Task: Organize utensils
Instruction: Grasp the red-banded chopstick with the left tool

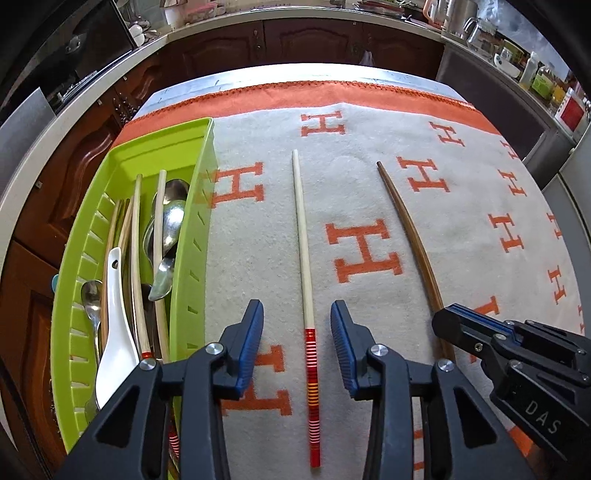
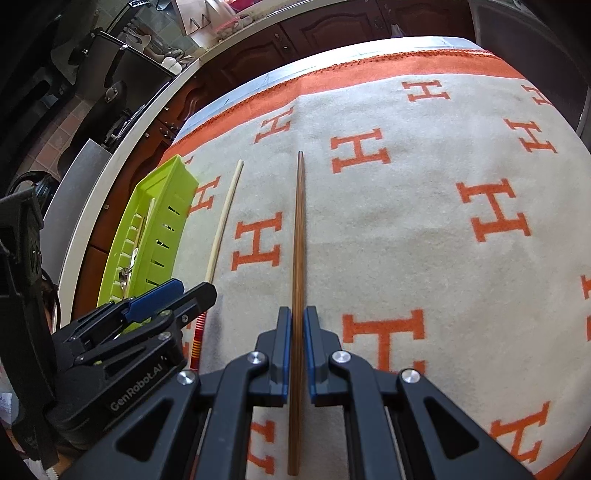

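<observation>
Your left gripper (image 1: 297,347) is low over the table with its two blue fingers (image 1: 251,345) wide apart. Your right gripper (image 2: 298,345) sits just beside it, toward the right edge, with its fingers (image 2: 283,343) almost closed and only a thin gap between them.

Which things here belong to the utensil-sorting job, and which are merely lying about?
Part of the job:
- pale chopstick with red-striped end, between the left gripper's open jaws
- dark wooden chopstick, between the right gripper's nearly closed jaws
- green tray holding spoons and chopsticks

Just lying about:
- H-patterned blanket
- jars and kettles on the counter
</observation>
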`<move>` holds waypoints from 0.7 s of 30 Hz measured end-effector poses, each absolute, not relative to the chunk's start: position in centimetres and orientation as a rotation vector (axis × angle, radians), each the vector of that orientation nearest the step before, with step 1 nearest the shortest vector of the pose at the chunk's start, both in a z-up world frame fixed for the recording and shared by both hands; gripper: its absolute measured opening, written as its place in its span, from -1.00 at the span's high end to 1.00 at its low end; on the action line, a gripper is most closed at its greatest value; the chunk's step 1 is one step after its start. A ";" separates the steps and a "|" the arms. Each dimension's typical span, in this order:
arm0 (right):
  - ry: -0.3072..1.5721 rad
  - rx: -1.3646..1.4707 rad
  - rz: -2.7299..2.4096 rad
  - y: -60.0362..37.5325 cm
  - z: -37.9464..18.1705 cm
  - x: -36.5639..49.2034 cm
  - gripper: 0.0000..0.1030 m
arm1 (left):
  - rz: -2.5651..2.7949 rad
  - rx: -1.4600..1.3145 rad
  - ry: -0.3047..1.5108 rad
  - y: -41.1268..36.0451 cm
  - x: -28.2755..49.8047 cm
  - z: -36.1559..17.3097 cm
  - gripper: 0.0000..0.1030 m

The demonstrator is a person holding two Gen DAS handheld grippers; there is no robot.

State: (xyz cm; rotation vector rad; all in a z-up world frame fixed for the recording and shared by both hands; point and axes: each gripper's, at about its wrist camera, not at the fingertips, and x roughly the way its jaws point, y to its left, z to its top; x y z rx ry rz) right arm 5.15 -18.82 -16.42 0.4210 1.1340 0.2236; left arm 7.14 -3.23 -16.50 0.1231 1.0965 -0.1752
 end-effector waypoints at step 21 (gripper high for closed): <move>1.144 0.464 0.240 -19.7 -16.6 5.1 0.87 | -0.195 0.095 1.175 -4.1 7.5 -16.8 0.75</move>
